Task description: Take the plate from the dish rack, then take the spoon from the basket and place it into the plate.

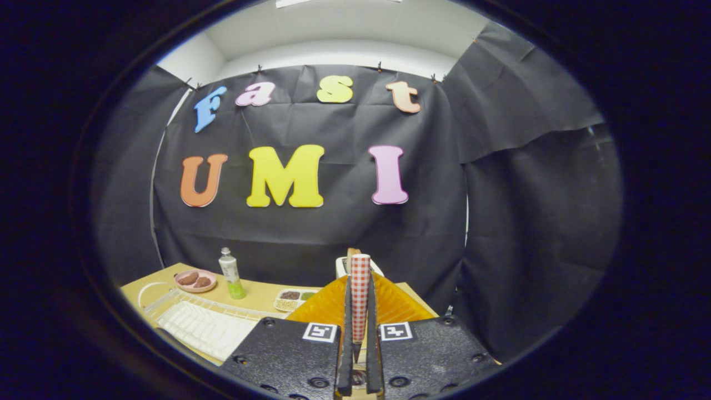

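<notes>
My gripper [360, 280] is shut on a spoon's red-and-white checked handle [360, 297], which stands upright between the two fingers and sticks out past their tips. The spoon's bowl end is hidden low between the fingers. Just beyond and under the fingers lies the orange ribbed plate [322, 306] on the table. The white dish rack [203, 329] sits to the left of the fingers. Behind the handle's top a white container [340, 268] peeks out; I cannot tell whether it is the basket.
On the tan table [261, 293] beyond the rack stand a pink dish of brown food [195, 280], a small bottle with green liquid [231, 275] and a divided snack tray [293, 299]. Black cloth walls close off the back and right.
</notes>
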Demonstrator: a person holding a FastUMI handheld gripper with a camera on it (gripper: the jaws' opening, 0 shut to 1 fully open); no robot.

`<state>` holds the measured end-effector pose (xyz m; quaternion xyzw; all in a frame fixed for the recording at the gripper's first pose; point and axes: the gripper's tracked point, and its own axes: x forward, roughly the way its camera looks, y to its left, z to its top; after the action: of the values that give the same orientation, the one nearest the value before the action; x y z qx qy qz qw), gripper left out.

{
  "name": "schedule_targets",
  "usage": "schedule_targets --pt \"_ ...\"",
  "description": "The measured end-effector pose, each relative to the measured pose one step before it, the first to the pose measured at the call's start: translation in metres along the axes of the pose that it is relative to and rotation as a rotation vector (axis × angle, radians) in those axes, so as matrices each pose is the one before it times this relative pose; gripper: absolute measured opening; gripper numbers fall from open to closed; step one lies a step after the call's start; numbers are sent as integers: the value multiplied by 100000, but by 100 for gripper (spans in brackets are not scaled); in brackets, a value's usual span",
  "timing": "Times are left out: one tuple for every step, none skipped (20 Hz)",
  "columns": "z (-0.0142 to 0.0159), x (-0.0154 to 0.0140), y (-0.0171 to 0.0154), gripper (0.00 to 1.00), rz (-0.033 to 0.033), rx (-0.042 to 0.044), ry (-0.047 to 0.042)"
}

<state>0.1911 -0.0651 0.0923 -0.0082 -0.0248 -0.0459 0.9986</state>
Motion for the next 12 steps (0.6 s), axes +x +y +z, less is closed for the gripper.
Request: schedule_targets --pt "474 -1147 918 15 916 -299 -395" --pt "687 -1374 1142 15 1311 420 -942" --pt "521 -1003 960 15 1232 533 -1076" --pt "458 -1194 1173 16 1226 899 -1187" --pt "165 -1069 878 16 305 1302 -948" --pt "16 -1030 1009 16 227 1181 -416" --pt "-290 -1038 1056 16 598 1162 81" --pt "-389 -820 1124 16 369 942 242" --pt "-774 -729 1027 16 356 7 588" --pt "-787 -701 1046 16 756 -977 260" --pt "-953 -350 1397 16 1419 -1489 -128" --pt "-954 -408 1507 16 1492 -1026 90"
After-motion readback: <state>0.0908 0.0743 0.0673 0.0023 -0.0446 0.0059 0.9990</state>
